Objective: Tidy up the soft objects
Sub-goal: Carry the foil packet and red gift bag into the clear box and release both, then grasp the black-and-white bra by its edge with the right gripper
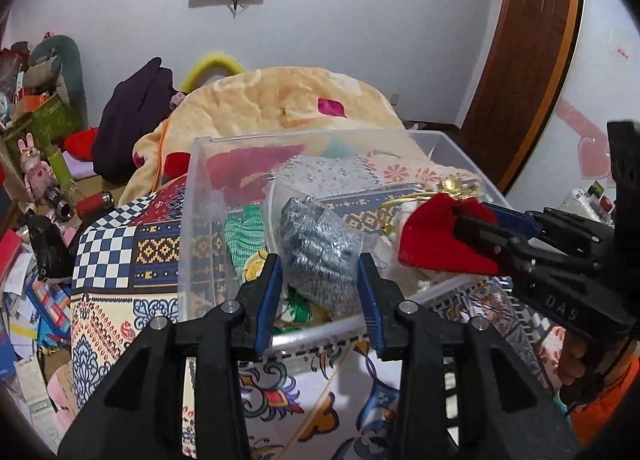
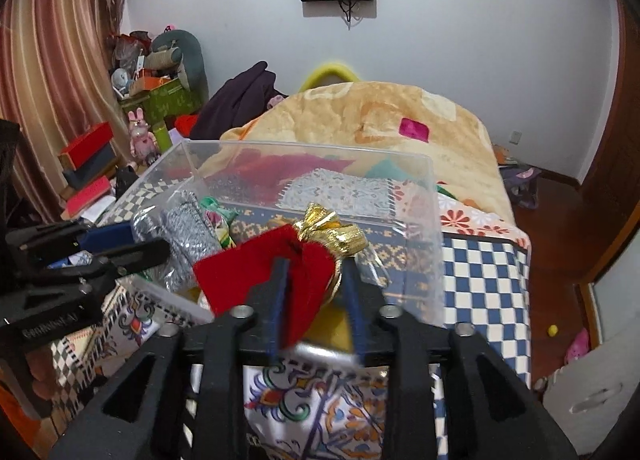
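Note:
A clear plastic bin (image 1: 200, 188) (image 2: 432, 220) stands on a patterned bedspread. My left gripper (image 1: 320, 296) is shut on a bag of silver steel-wool scrubbers (image 1: 316, 248) and holds it over the bin's near rim; it shows in the right wrist view too (image 2: 180, 236). My right gripper (image 2: 316, 292) (image 1: 476, 228) is shut on a red velvet pouch (image 2: 260, 272) (image 1: 436, 236) with a gold tie (image 2: 332, 228), held above the bin. Green mesh items (image 1: 244, 232) lie inside the bin.
A yellow blanket (image 1: 296, 100) is heaped behind the bin. Dark clothing (image 1: 136, 116) lies at the back left. Boxes, a pink rabbit toy (image 1: 34, 168) and papers clutter the floor at left. A wooden door (image 1: 532, 52) is at right.

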`<state>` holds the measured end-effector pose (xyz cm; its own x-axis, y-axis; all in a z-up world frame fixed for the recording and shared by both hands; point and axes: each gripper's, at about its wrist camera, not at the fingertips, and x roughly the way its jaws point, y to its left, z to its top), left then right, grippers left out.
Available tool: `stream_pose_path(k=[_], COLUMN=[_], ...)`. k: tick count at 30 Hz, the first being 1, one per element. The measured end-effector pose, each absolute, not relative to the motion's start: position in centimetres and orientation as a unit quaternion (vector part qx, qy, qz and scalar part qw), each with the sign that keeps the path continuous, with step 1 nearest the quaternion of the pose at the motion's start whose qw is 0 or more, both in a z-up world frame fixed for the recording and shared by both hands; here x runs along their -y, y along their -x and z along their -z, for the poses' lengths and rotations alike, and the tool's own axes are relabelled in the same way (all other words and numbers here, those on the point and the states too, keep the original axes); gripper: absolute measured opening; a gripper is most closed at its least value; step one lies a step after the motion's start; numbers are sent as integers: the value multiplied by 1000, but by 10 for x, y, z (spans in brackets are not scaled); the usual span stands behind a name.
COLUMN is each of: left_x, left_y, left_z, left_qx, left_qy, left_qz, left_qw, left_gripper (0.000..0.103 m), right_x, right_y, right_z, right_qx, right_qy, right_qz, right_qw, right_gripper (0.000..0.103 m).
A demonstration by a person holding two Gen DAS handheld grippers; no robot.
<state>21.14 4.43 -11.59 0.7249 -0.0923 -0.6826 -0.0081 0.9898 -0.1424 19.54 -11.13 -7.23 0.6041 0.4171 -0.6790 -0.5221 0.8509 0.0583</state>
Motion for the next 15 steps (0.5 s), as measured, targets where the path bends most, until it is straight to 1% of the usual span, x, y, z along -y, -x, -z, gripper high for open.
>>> stream_pose_path(k=[1, 2, 3, 5, 7, 9, 10, 12, 15], left_x=[-45, -45, -45, -46, -46, -46, -46, -46, -44], left_y=[-208, -204, -199, -190, -178, -165, -157, -144, -125], left_z=[113, 110, 107, 101, 93, 87, 84, 81, 82], left_qx=[-367, -364, -360, -353, -344, -335, -331, -325, -322], left_qy=[69, 70, 71, 70, 68, 64, 62, 63, 64], left_qz=[24, 26, 28, 30, 32, 34, 34, 36, 38], left_qw=[927, 928, 930, 932, 936, 939, 941, 943, 944], left_gripper=[39, 39, 40, 43, 48, 51, 52, 58, 61], right_x=[114, 116, 120, 125, 130, 134, 136, 136, 134], right_y=[-192, -189, -183, -175, -167, -159, -153, -143, -129], right_z=[70, 69, 65, 61, 56, 53, 52, 51, 54], right_qx=[-355, -349, -341, -333, -330, -328, -326, -322, -322], right_qy=[74, 75, 76, 78, 75, 66, 62, 60, 60], right_qz=[-260, -258, -257, -257, -260, -270, -276, -285, -295], right_qw=[895, 898, 901, 904, 904, 903, 902, 901, 898], right_gripper=[42, 50, 54, 56, 61, 71, 73, 81, 85])
